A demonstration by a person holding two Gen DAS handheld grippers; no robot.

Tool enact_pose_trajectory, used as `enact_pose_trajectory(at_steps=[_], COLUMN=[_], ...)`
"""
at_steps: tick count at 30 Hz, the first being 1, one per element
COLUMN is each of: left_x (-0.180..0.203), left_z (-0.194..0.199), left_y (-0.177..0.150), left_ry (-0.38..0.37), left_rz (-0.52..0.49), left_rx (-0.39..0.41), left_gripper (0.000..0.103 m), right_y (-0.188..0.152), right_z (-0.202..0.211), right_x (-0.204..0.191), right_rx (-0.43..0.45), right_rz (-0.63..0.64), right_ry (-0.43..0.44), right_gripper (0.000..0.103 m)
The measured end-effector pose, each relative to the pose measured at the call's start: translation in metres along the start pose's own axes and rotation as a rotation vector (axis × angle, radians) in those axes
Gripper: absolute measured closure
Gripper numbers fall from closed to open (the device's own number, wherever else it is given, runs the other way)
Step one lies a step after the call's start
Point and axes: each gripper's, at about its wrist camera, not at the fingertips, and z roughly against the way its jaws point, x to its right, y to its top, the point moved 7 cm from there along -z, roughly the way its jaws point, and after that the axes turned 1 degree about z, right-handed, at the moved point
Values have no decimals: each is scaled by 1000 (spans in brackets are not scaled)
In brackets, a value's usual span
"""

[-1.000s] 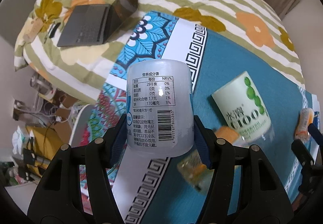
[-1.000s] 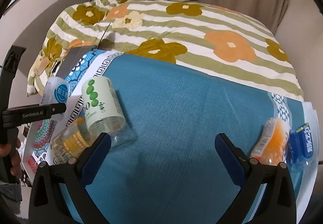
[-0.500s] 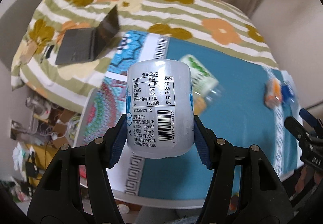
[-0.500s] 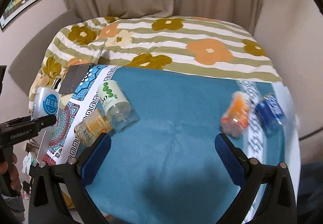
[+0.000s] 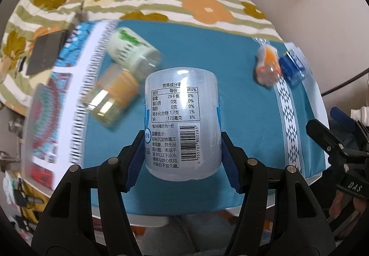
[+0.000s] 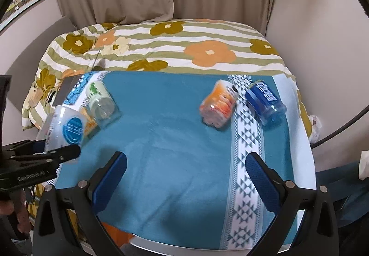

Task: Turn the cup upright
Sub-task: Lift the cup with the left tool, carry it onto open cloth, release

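My left gripper point(image 5: 182, 150) is shut on a clear cup with a white and blue label point(image 5: 181, 120), held in the air above the near left part of the table. In the right wrist view the same cup point(image 6: 66, 128) shows tilted at the left, with the left gripper's finger point(image 6: 62, 154) below it. My right gripper point(image 6: 185, 177) is open and empty above the near edge of the blue tablecloth point(image 6: 175, 140).
A green-labelled cup point(image 6: 100, 100) and a yellow-orange cup point(image 5: 113, 94) lie on their sides at the left. An orange cup point(image 6: 218, 103) and a blue cup point(image 6: 265, 102) lie at the right. A flowered bed point(image 6: 184, 48) and a laptop point(image 5: 45, 53) are behind the table.
Both grippers have pulled back and up from the table. The left gripper has swung right with the cup in it, so more of the table shows. The right gripper stays open.
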Motion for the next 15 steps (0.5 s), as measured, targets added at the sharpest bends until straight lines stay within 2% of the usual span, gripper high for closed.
enact_pose_trajectory(at_steps=[8,15], left_x=[40,51], left_z=[-54,-79], left_y=[-18,-23], left_ry=[26,56], left_rz=[-48,-91], left_rx=[-51,-77], left_gripper=[37,37], right_y=[-27,-43], right_z=[-21,-37], right_x=[36,53], right_rx=[-29,-68], right_rz=[14,-2], right_ry=[16,32], right_gripper=[0,0])
